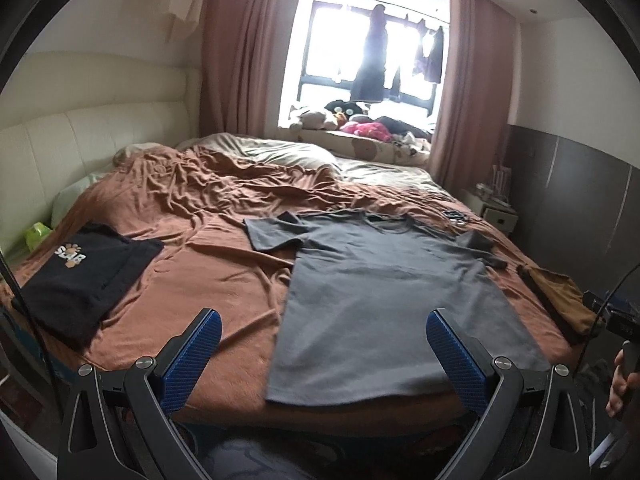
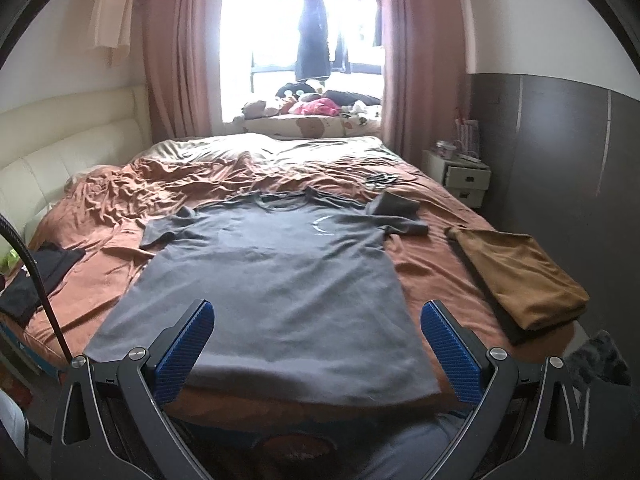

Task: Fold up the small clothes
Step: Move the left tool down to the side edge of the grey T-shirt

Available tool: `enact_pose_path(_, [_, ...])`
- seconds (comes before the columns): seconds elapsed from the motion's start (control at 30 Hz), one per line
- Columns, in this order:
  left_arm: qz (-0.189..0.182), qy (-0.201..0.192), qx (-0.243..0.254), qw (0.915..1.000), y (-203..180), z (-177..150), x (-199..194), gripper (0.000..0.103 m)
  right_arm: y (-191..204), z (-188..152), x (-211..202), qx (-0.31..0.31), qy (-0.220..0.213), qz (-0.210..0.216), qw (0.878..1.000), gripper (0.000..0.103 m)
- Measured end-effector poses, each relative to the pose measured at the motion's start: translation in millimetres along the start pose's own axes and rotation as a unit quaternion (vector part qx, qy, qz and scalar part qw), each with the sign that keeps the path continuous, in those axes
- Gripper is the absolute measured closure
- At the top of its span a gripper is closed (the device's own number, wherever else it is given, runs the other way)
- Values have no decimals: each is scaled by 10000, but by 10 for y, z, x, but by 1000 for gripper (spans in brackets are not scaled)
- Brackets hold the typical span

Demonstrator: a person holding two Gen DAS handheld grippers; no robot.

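Note:
A grey T-shirt (image 1: 384,280) (image 2: 276,276) lies spread flat on the brown bedsheet (image 1: 192,216), collar toward the window, hem at the near edge of the bed. My left gripper (image 1: 324,336) hovers open above the hem's left part, holding nothing. My right gripper (image 2: 318,328) hangs open over the hem's middle, also empty. The shirt's right sleeve (image 2: 396,210) is bunched up. In the left wrist view a hand (image 1: 622,380) holds the other gripper at the far right.
A folded black shirt with a logo (image 1: 84,268) (image 2: 32,276) lies at the bed's left. A folded tan garment (image 2: 524,276) (image 1: 560,296) sits at the right edge. A white nightstand (image 2: 460,178) stands by the dark wall. Toys and clothes (image 2: 312,106) crowd the windowsill. Cables (image 2: 380,179) lie beyond the shirt.

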State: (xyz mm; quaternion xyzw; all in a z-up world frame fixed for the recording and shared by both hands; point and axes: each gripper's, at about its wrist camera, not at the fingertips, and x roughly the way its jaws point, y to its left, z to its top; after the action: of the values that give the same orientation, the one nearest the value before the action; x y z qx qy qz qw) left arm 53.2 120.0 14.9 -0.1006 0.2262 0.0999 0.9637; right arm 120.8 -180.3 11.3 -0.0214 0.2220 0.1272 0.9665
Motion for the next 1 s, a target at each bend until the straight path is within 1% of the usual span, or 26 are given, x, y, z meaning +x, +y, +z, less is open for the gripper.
enact_pose_path(0.17, [282,63,-113,9995,154,123,244,0,34,79,309,-85,177,54,9998,0])
enact_pose_path(0.3, [484,220,-205,9984,287,210,474,0,91,205,552,-329,347,17,9989,0])
enact_pose_path(0.47, [519,326,-306,9977,450,326,719,0,208,384,809,-507,407,6,9979,0])
enact_pose_path(0.63, [652,396,-352,9965,574,454,955,0,299,514,1078,-582,434,8,9974,0])
enact_pose_path(0.73, [647,457,-488,9957,701,539,1101,0,370,597,1260,-586,459,58,9972,0])
enact_pose_path(0.83, [542,445,-692,9951,836,624,1222,0,415,677,1437,-581,448,80,9973,0])
enact_pose_path(0.9, [615,391,-730,9947,911,693,1311,0,452,740,1580,-577,492,52,9971,0])
enact_pose_path(1.0, [651,415,-741,9943,987,805,1491,0,489,811,1751,-563,511,132,9970,0])
